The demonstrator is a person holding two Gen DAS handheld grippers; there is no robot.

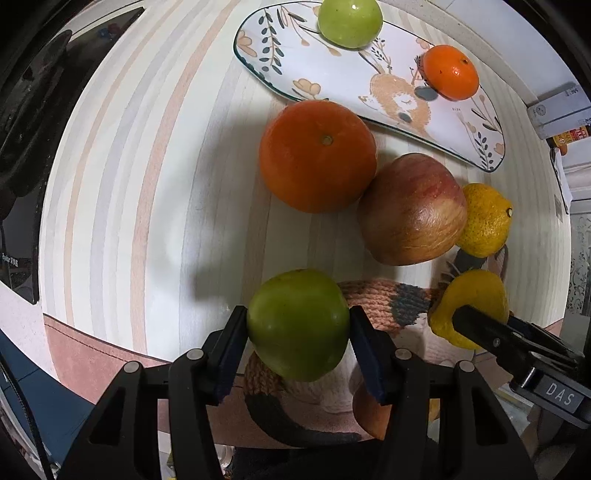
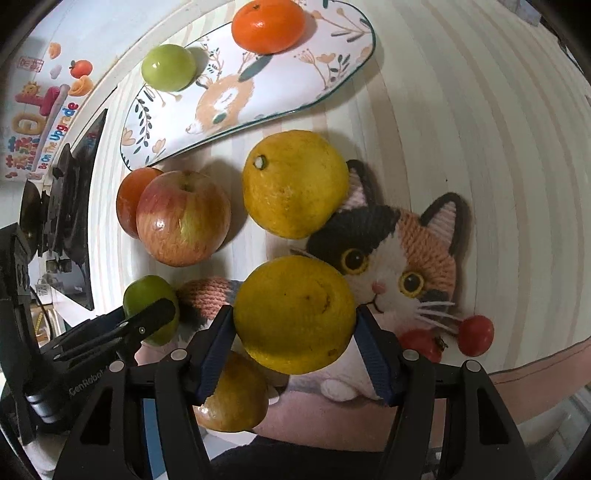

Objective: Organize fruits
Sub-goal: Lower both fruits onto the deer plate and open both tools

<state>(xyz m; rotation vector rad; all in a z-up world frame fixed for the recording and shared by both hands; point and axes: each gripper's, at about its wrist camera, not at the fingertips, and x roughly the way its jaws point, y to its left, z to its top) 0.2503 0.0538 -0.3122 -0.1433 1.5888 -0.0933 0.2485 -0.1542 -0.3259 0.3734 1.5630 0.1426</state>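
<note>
— Left gripper [image 1: 298, 325]: what does it hold?
— Its fingers clamp a smooth green apple [image 1: 297, 325], lifted over a knitted cat mat [image 2: 402, 254].
— And farther right?
— Right gripper [image 2: 294, 319] clenches a dimpled yellow citrus [image 2: 294, 319]. Beyond them, an orange [image 1: 317, 156], a red-streaked apple [image 1: 412, 209] and another yellow citrus [image 2: 293, 183] lie on the striped cloth [image 1: 147, 184] beside the painted plate [image 1: 354, 79].

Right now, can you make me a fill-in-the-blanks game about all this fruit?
1. The left gripper holds a ____ fruit.
2. The right gripper holds a ____ fruit.
3. The small orange and the green apple sit on the ____.
4. The knitted mat looks like a ____.

Missing words: green; yellow; plate; cat
</note>
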